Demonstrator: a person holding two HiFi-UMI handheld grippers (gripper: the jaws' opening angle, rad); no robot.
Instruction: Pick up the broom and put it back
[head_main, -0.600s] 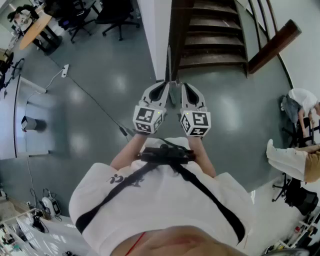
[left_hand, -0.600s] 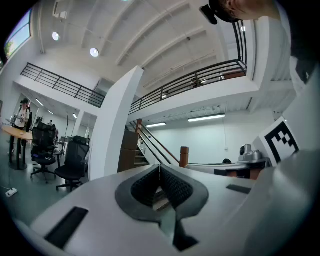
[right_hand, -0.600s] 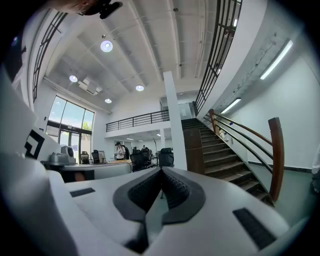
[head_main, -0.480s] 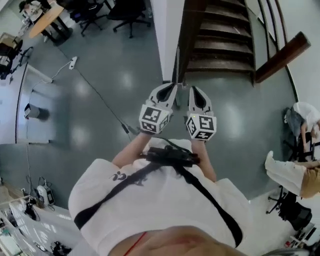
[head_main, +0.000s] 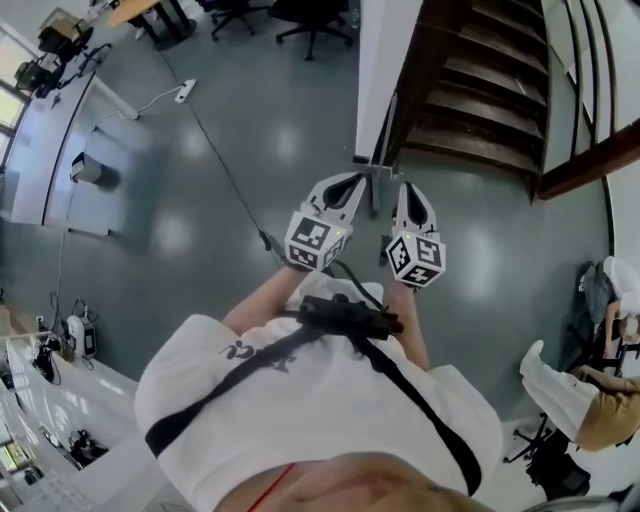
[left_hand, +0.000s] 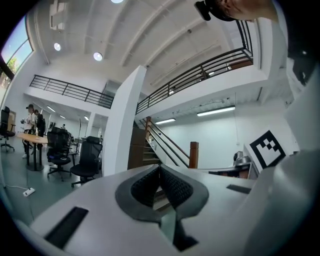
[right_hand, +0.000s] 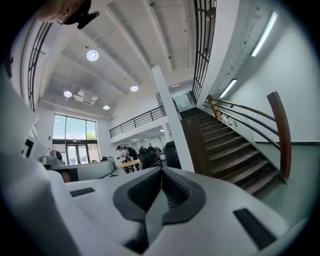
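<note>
A thin grey pole (head_main: 384, 140), perhaps the broom's handle, stands against the corner of the white pillar (head_main: 378, 50), just beyond my two grippers; its lower end is hidden between them. My left gripper (head_main: 352, 181) and right gripper (head_main: 409, 190) are held level, side by side, in front of my chest and point at the pillar's foot. In the left gripper view the jaws meet at the tip (left_hand: 159, 168) with nothing between them. In the right gripper view the jaws (right_hand: 161, 170) are likewise shut and empty. Neither gripper view shows the broom.
A dark wooden staircase (head_main: 480, 90) with a handrail rises right of the pillar. A cable (head_main: 215, 150) runs across the grey floor to a power strip (head_main: 184, 91). Office chairs (head_main: 310, 12) stand at the back. A seated person (head_main: 585, 400) is at the right; benches (head_main: 60, 420) at the lower left.
The pillar and stairs have slid right and the floor at the left has widened in the head view. Both grippers stay side by side and shut, a little lower and further right in the picture.
</note>
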